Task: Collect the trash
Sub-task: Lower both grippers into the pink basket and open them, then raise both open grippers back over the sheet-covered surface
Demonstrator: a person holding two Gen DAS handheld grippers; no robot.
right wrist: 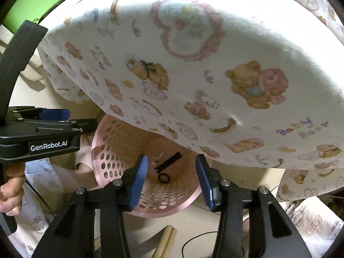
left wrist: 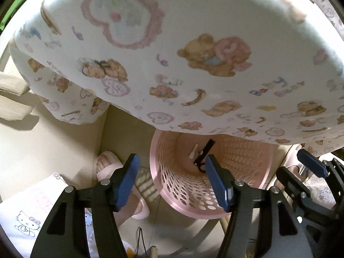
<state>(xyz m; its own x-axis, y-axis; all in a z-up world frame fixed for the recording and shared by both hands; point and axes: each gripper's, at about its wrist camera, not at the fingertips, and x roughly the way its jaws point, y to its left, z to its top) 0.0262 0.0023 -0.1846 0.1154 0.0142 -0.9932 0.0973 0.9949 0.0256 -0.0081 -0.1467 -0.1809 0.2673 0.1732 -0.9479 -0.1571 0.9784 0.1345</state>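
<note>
- Both tongs, left gripper (left wrist: 172, 178) and right gripper (right wrist: 171, 179), stand apart, ribbed blue pads holding nothing.
- Round perforated pink basket (right wrist: 120, 167) lies below them.
- Black strip (right wrist: 168, 161), black ring (right wrist: 163, 178), and a small pale scrap (right wrist: 158, 158) rest inside.
- Bear-printed cloth (right wrist: 193, 64) overhangs the rim.

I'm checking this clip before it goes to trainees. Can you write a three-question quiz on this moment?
1. True or false: the pink basket stands on top of the table, on the bear-print cloth.
2. What lies at the bottom of the basket? A) only a crumpled tissue B) a black strip, a black ring and a small white piece C) nothing
3. Is anything held between the pads of the left claw or the right claw?

Key
1. False: it stands on the floor, partly under the cloth's edge.
2. B
3. No: both are open above the basket, with nothing between the pads.
</note>
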